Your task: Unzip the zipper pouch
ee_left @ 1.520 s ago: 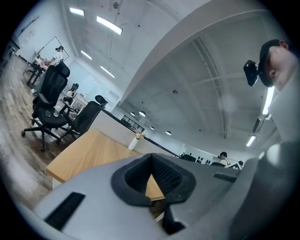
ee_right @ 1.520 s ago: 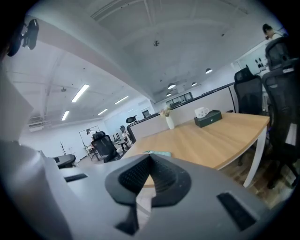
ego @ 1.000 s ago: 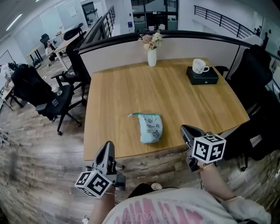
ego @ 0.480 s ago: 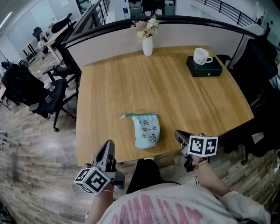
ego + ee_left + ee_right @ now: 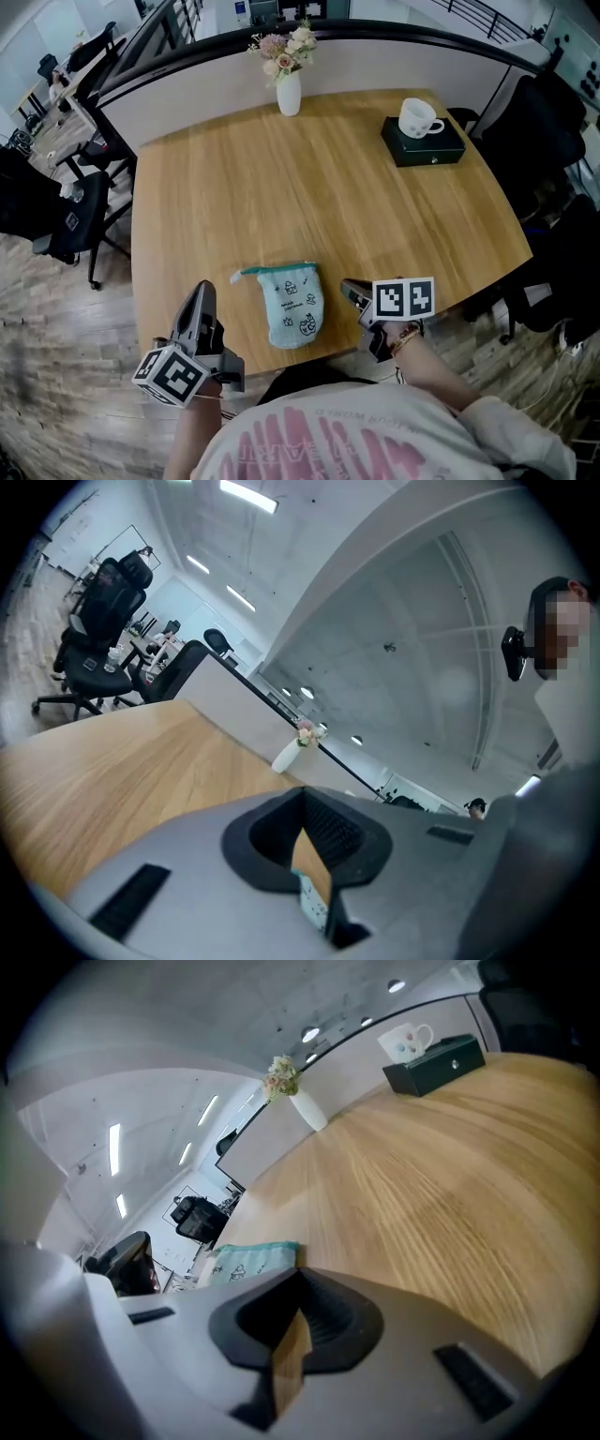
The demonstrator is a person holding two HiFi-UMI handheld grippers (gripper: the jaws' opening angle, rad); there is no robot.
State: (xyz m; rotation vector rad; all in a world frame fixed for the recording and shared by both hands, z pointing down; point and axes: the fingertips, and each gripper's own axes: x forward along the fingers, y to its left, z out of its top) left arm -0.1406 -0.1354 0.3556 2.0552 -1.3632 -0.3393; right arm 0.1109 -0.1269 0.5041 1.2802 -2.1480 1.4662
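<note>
Approach stage: the zipper pouch (image 5: 291, 305), at the table's (image 5: 328, 187) near edge, is flanked by the left gripper (image 5: 200, 294) and right gripper (image 5: 351, 287). Both are pressed together and empty, so they must be opened next.

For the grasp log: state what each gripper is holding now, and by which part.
Nothing is held. The left gripper and right gripper are both shut and empty; the zipper pouch lies untouched between them.

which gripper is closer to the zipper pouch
Right. The right gripper sits just right of the zipper pouch; the left gripper is farther off, on its left.
</note>
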